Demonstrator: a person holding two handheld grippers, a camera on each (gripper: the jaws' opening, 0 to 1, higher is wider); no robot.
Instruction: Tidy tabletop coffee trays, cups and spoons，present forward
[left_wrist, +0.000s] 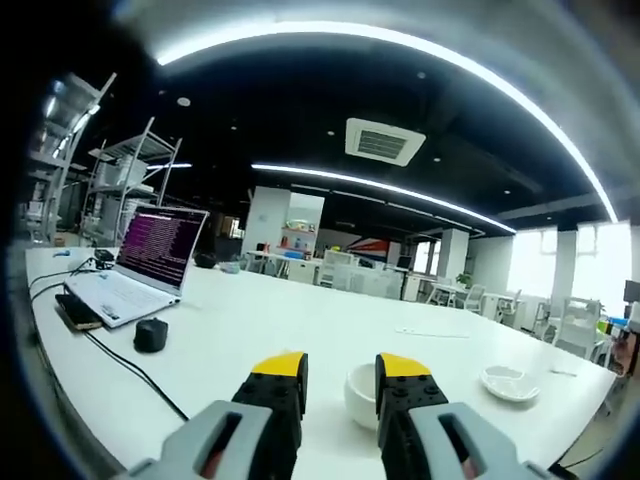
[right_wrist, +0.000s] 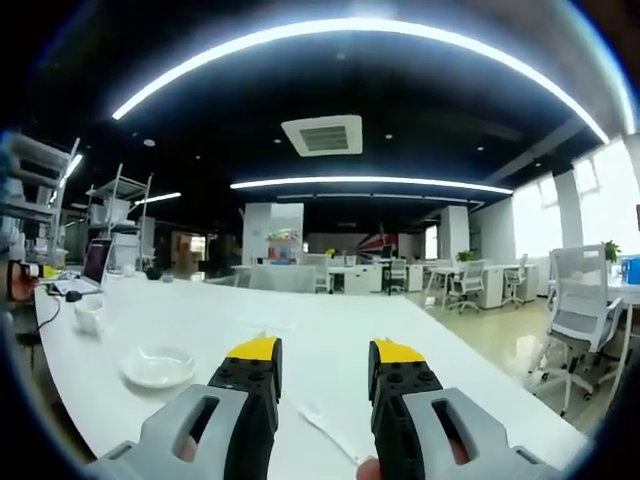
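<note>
In the left gripper view my left gripper is open above the white table, and a white cup stands just beyond and between its yellow-tipped fingers. A white saucer lies further right. In the right gripper view my right gripper is open with nothing between its jaws. A white spoon lies on the table below the gap. The saucer sits to the left, and the cup stands far left.
An open laptop with a dark mouse, a phone and cables occupies the table's left end. Metal shelves stand behind it. Office desks and chairs fill the room to the right.
</note>
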